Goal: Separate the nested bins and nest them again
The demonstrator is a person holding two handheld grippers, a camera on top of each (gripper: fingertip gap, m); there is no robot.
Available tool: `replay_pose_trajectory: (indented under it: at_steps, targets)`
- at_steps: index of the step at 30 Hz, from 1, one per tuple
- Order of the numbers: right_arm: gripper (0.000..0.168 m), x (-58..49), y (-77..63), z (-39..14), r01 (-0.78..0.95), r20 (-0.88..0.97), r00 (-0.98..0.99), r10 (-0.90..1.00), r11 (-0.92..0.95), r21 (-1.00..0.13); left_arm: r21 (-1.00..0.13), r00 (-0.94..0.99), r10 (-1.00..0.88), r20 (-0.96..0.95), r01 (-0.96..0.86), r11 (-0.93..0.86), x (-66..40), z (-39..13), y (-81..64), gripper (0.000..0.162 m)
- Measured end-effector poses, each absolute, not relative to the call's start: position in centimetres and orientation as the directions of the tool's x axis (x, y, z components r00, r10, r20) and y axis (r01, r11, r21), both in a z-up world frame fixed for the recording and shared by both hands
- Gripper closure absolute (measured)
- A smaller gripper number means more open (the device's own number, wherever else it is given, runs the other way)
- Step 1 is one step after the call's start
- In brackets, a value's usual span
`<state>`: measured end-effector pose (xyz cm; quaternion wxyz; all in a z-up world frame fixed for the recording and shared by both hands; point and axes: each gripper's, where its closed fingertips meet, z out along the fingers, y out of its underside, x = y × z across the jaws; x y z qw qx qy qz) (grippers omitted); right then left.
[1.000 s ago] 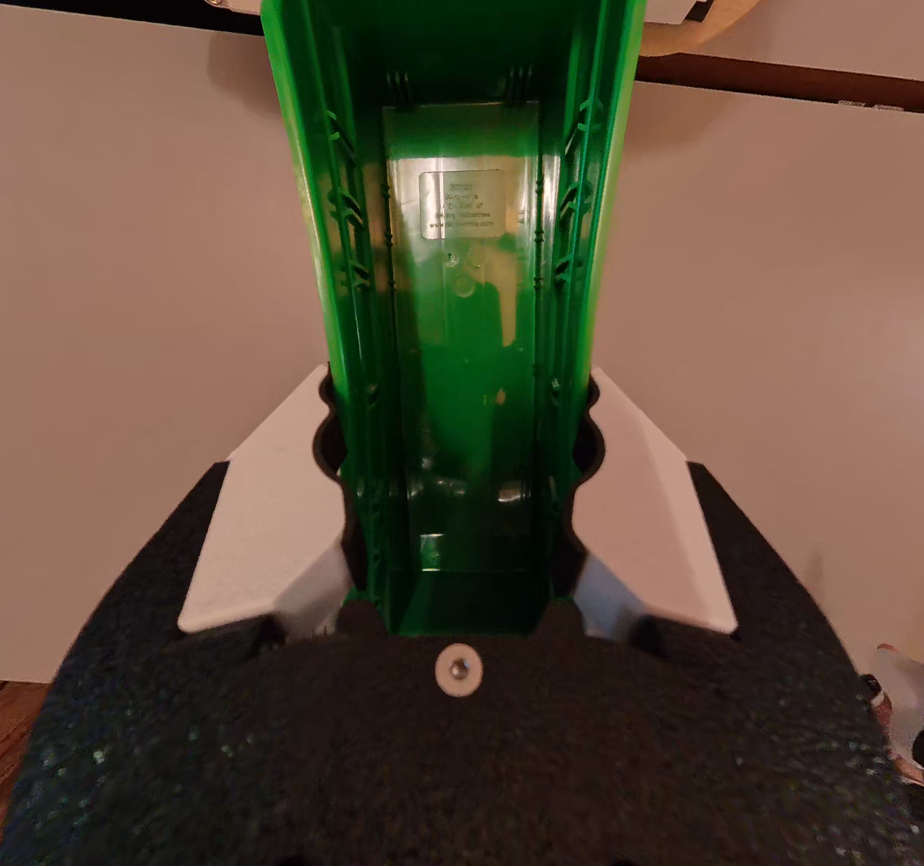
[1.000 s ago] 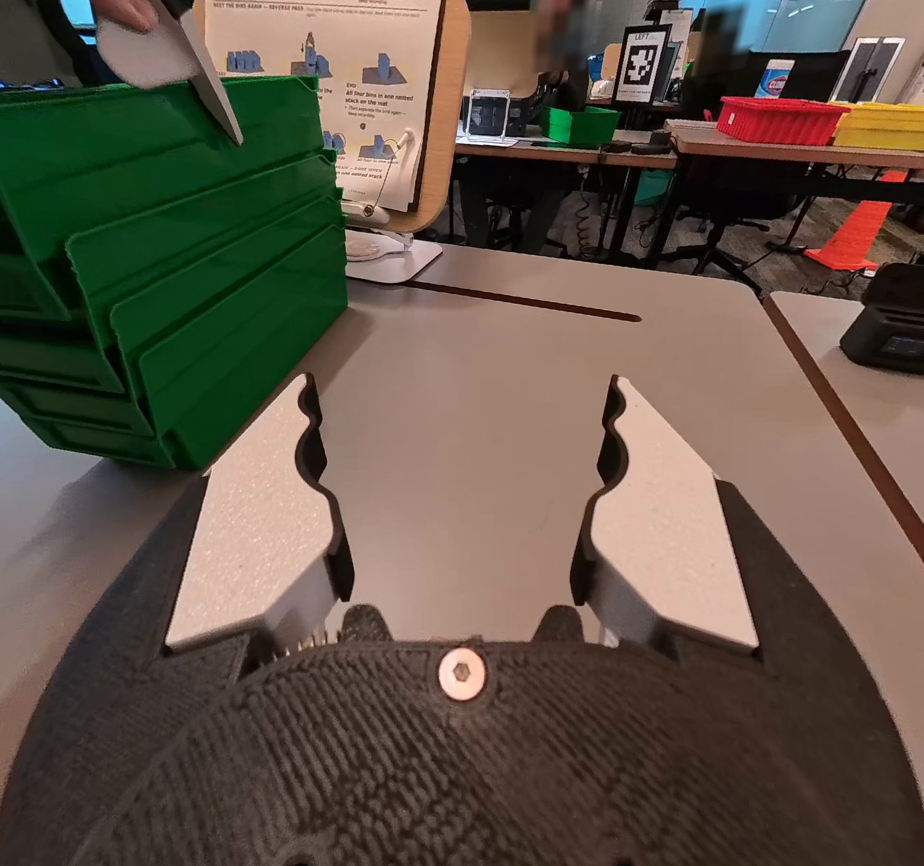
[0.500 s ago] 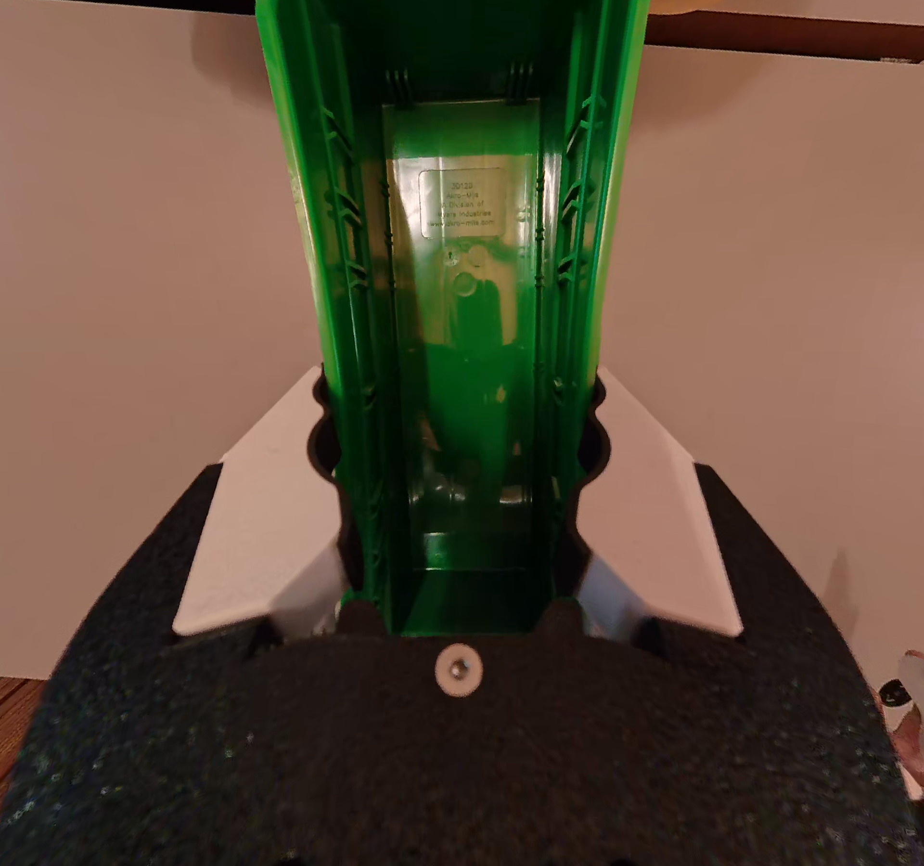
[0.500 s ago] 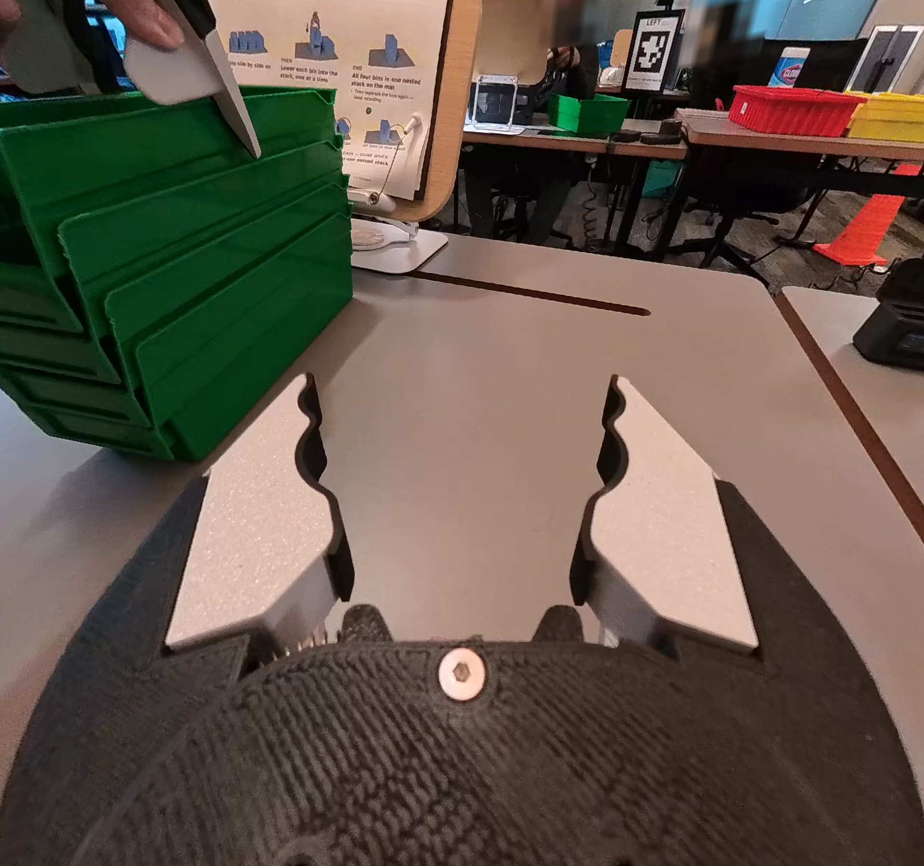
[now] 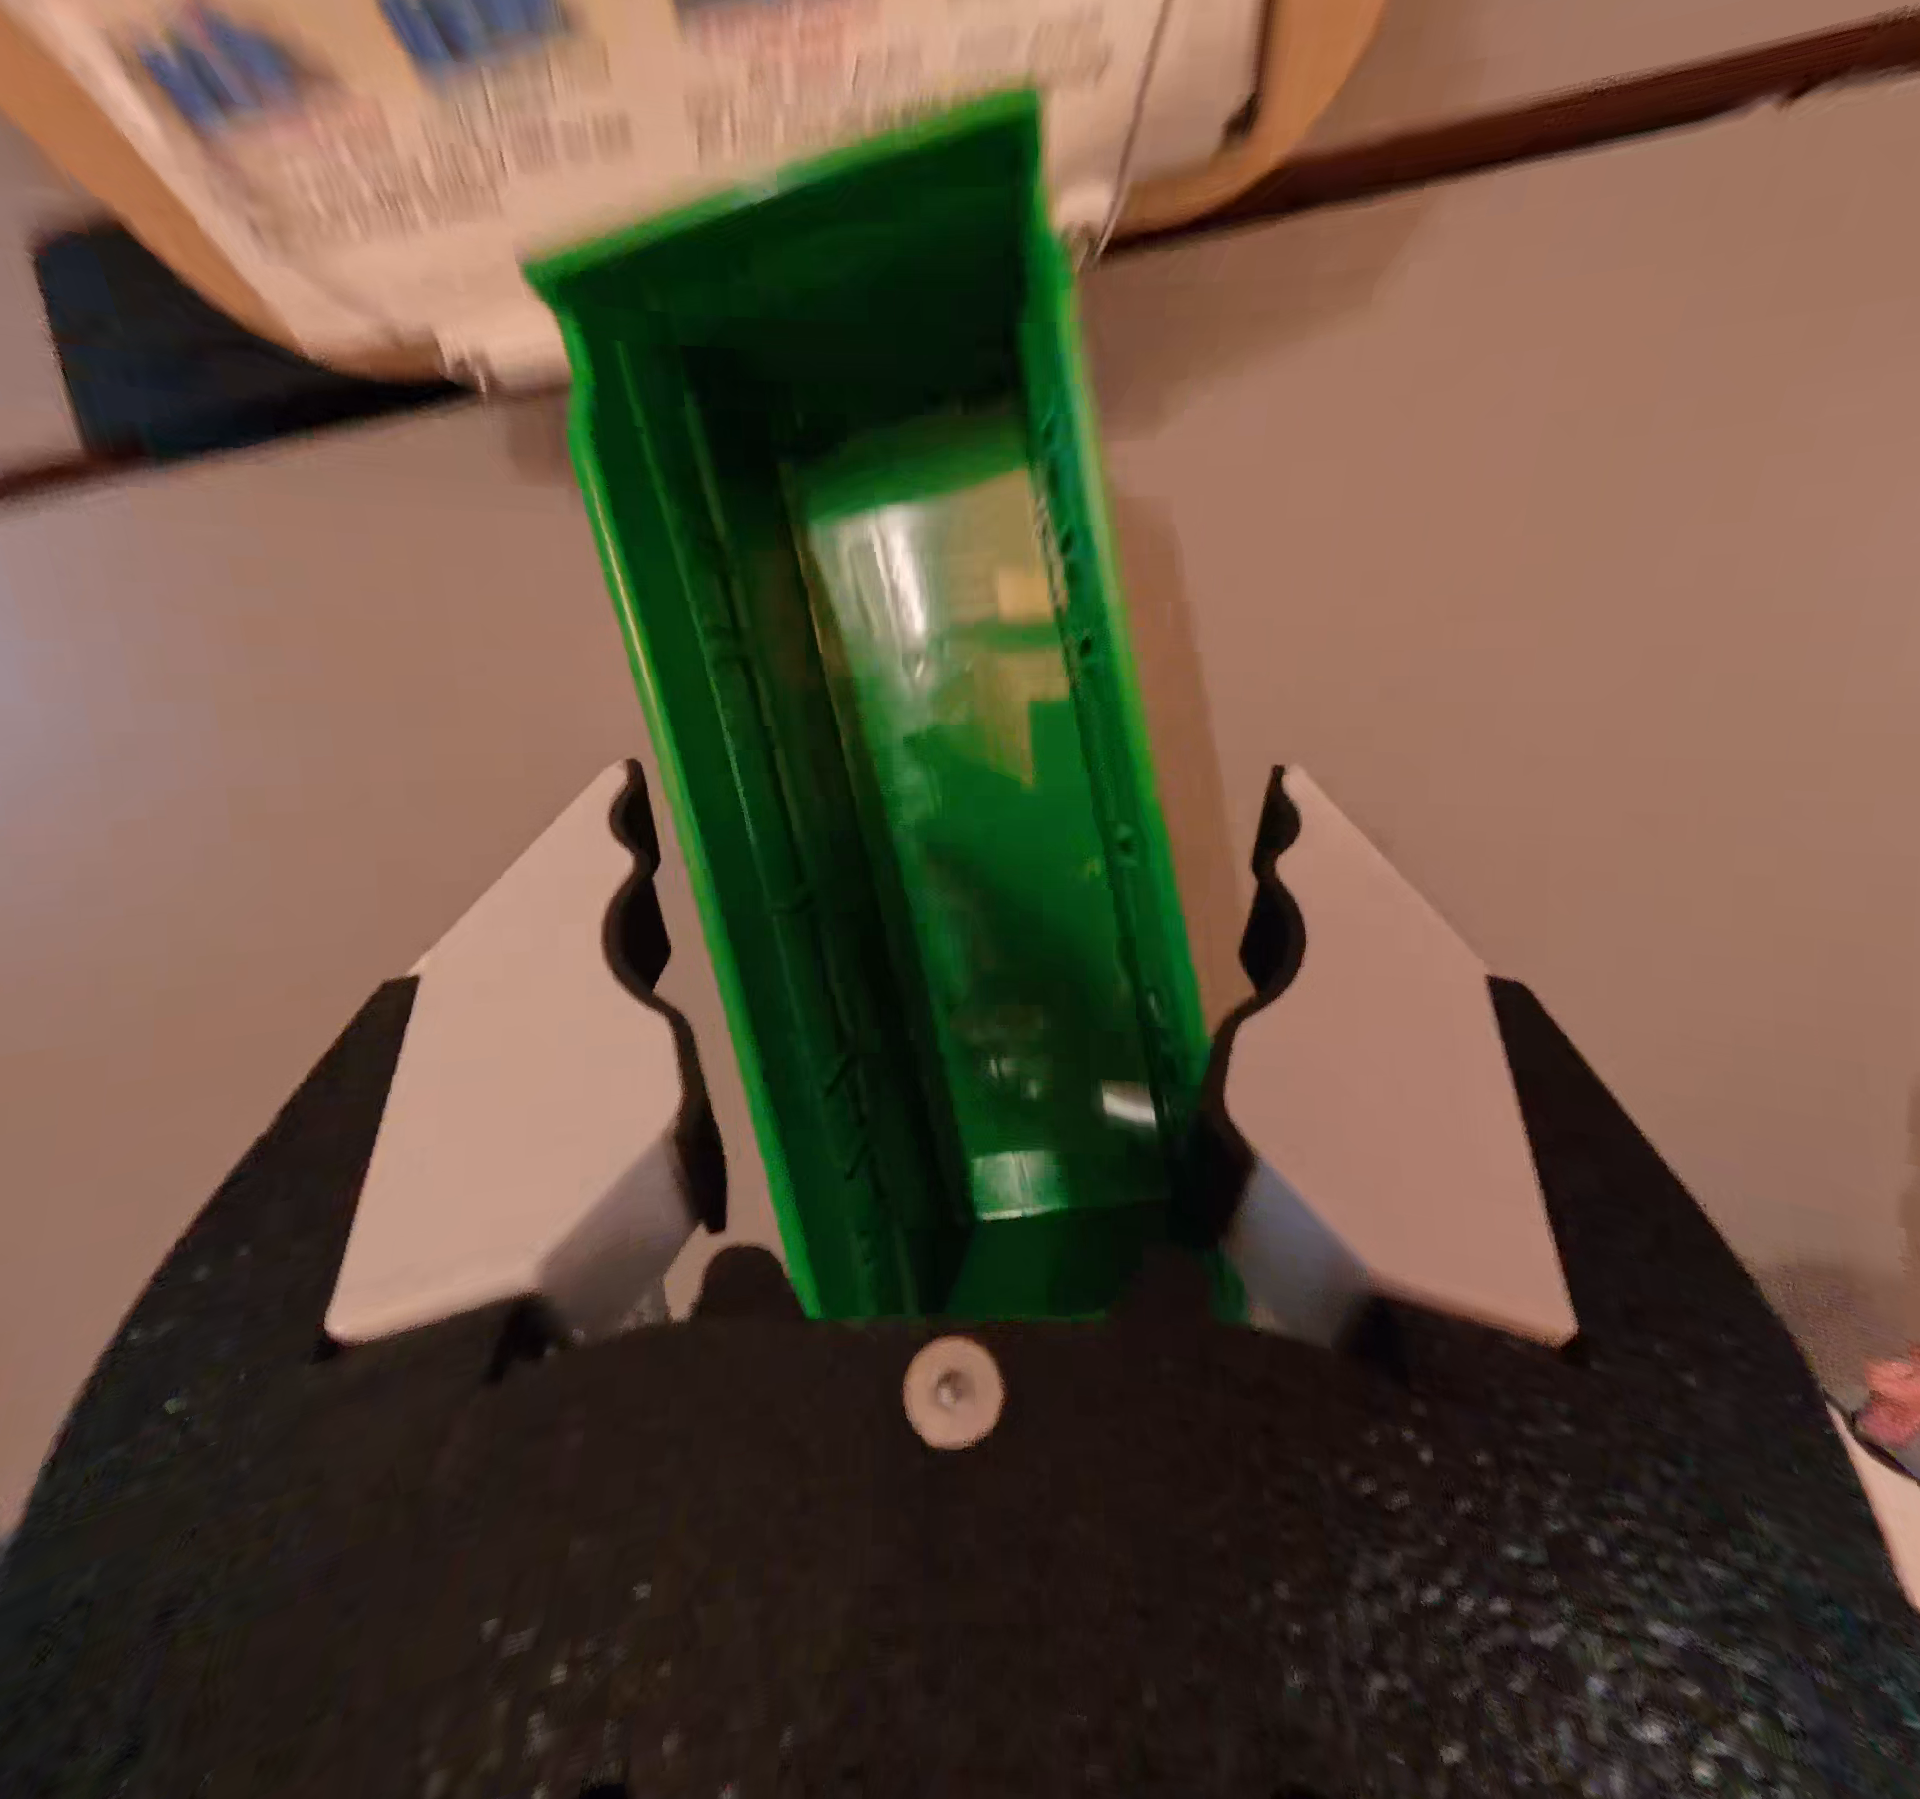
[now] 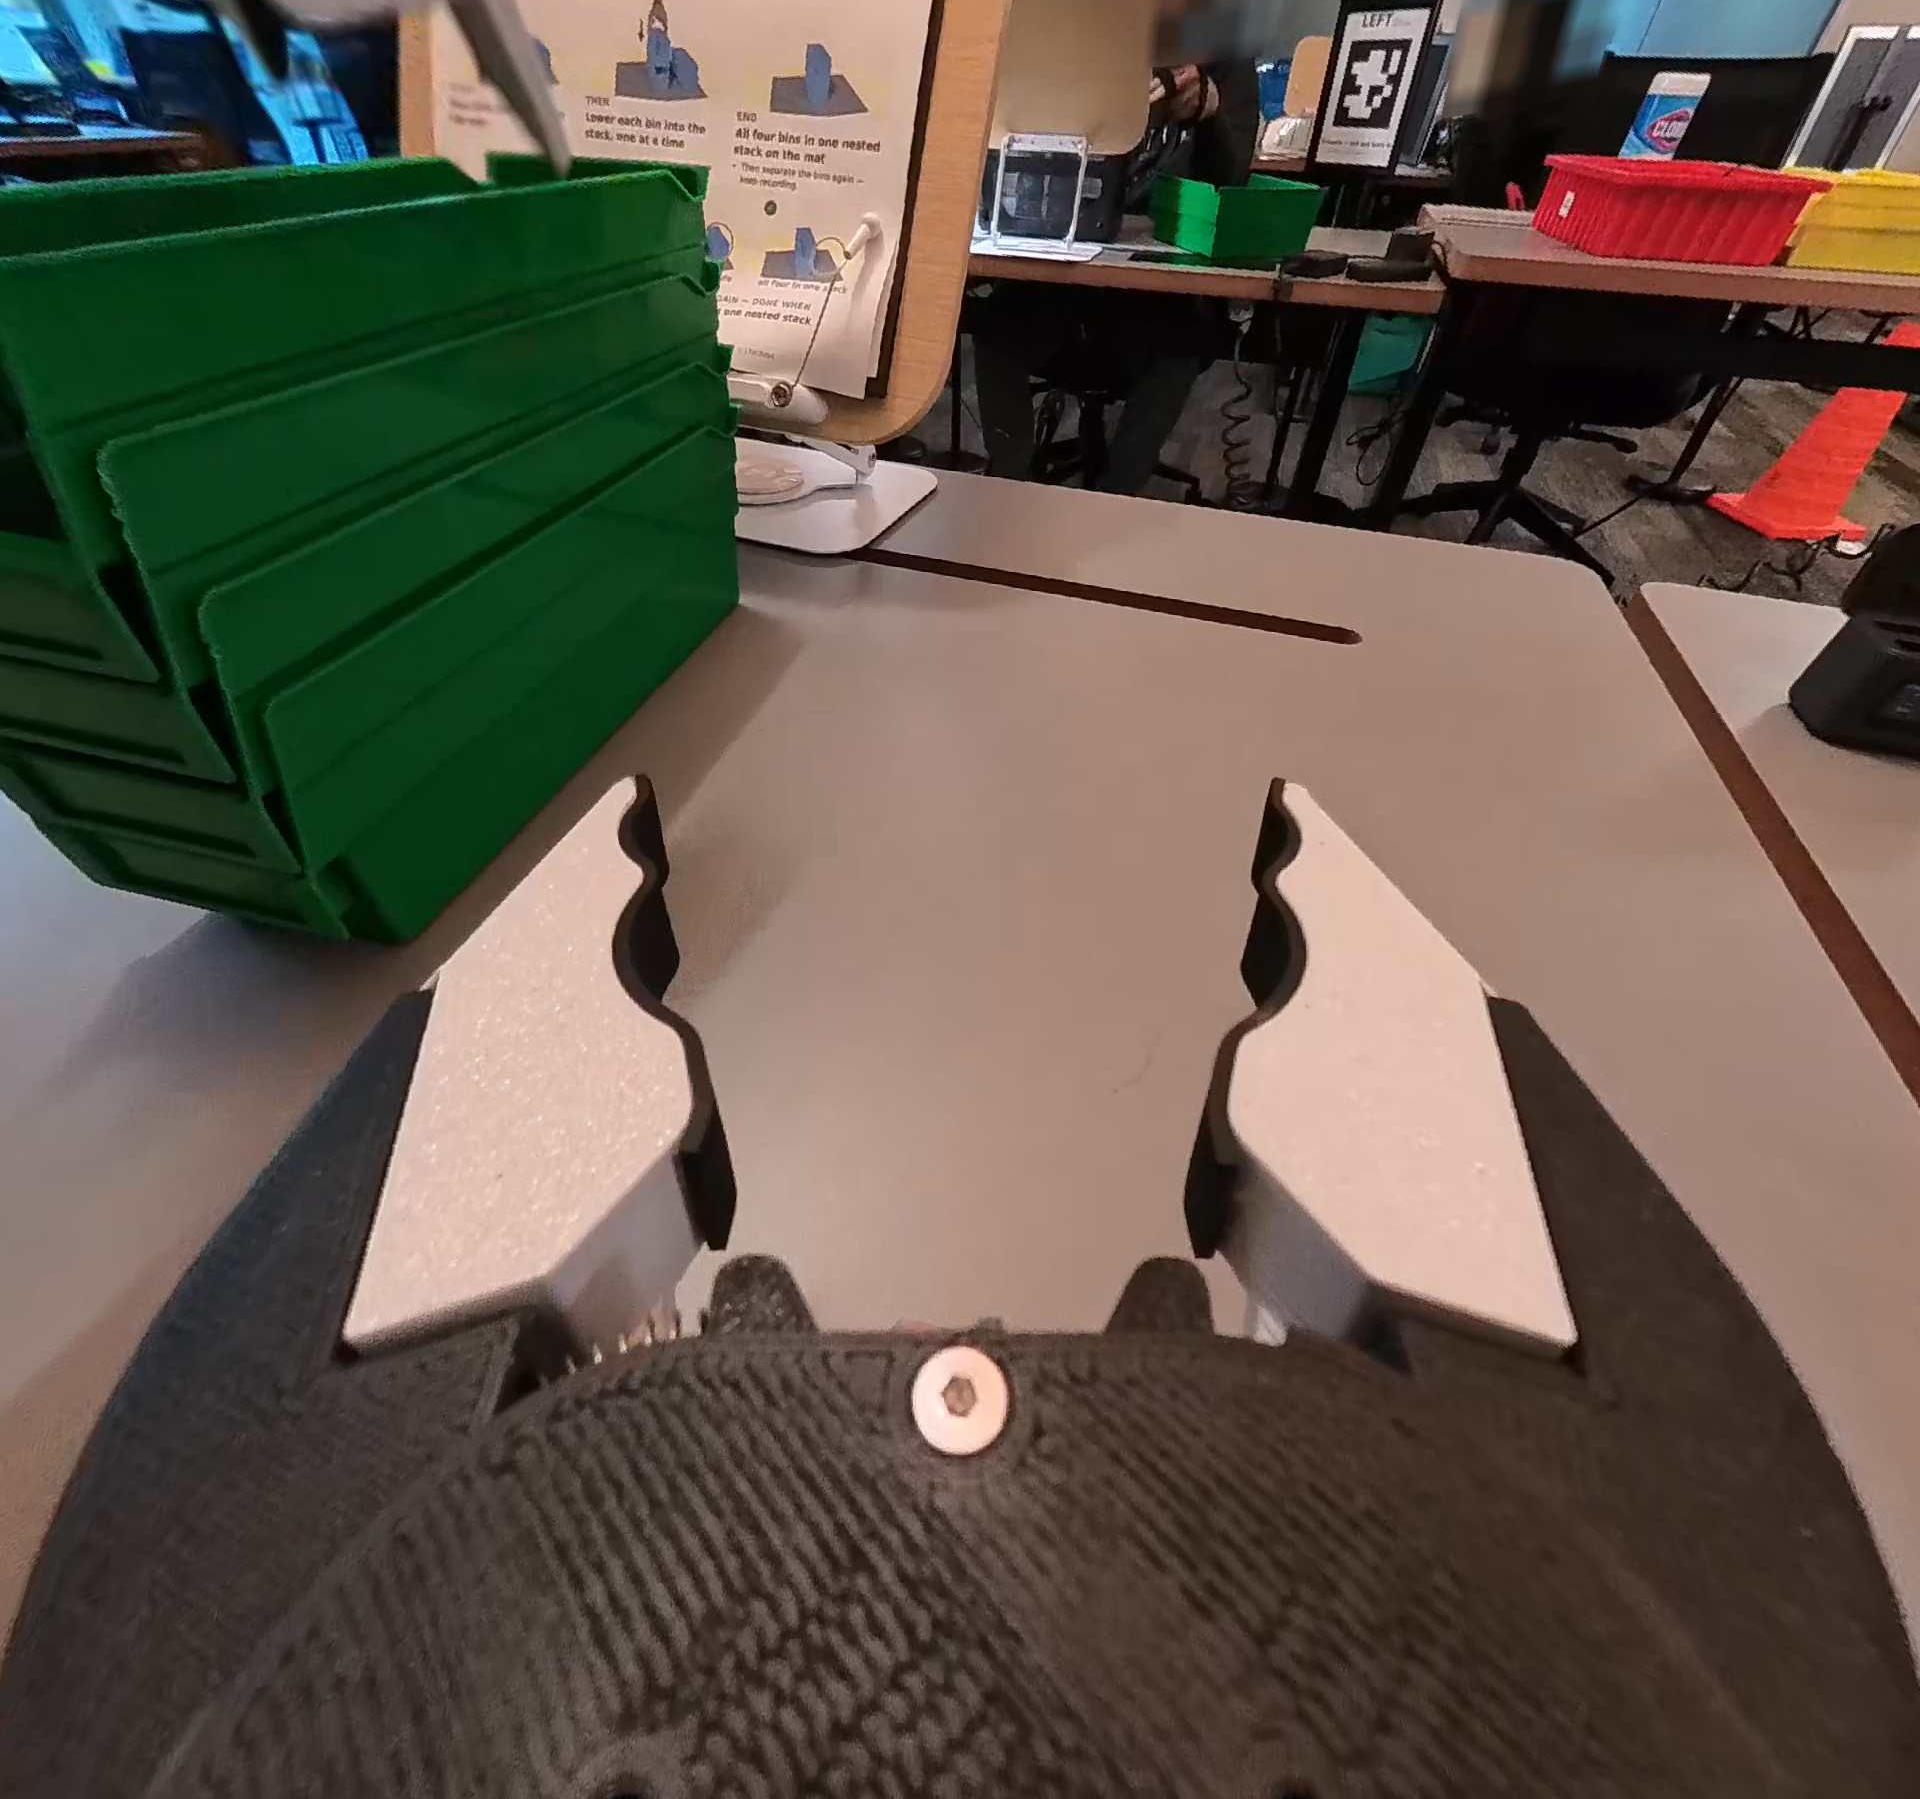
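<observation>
The left gripper [image 5: 951, 814] has its jaws apart around the top green bin [image 5: 894, 710]. The bin's long axis runs straight out ahead from between them, tilted a little to the left; the far end wall lies well forward, the near end is tucked down at the jaw roots. The right jaw appears to touch the bin's side wall low down, while a gap shows beside the left jaw, so nothing is clamped. In the right wrist view, the nested stack of green bins [image 6: 395, 523] stands on the desk [image 6: 1039, 762] ahead and to the left of the right gripper [image 6: 956, 824], its long side facing that gripper, well clear of its jaws. Those jaws are wide apart and empty, over bare desk. The left gripper, seen blurred above the stack, is plainly the nearer one. Whether the top bin sits fully nested or partly raised, I cannot tell. Judging from this, any lift must go straight up along the stack, with the jaws first closing across the bin's narrow width.
</observation>
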<state>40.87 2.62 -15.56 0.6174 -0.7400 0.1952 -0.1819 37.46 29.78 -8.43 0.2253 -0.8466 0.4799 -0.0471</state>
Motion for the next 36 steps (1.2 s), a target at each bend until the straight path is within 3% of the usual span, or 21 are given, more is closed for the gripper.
replay_pose_trajectory:
  at_steps: [6,12,15,24,36]
  targets:
    - [0.055,41.4,2.0,-15.6,-0.055,0.049,0.845,-0.533,-0.177,-0.983,-0.706,0.400,-0.890,-0.217,-0.695,-0.140,38.3,0.9,30.7,0.049]
    - [0.051,43.7,-0.5,-15.3,-0.067,0.067,0.756,-0.652,-0.179,-0.982,-0.913,0.433,-0.843,-0.318,-0.380,0.150,30.5,6.2,33.0,0.057]
    - [0.043,45.0,-2.2,-15.1,-0.073,0.088,0.681,-0.727,-0.187,-0.980,-0.935,0.448,-0.835,-0.320,-0.291,0.202,24.9,4.0,34.1,0.053]
    - [0.043,45.7,-2.7,-16.1,-0.085,0.114,0.663,-0.740,-0.226,-0.970,-0.953,0.502,-0.824,-0.263,-0.267,0.141,11.7,-6.3,34.7,0.045]
    - [0.052,46.6,-3.7,-16.3,-0.073,0.102,0.638,-0.763,-0.192,-0.979,-0.981,0.448,-0.883,-0.140,-0.183,0.063,11.4,-10.7,30.8,0.047]
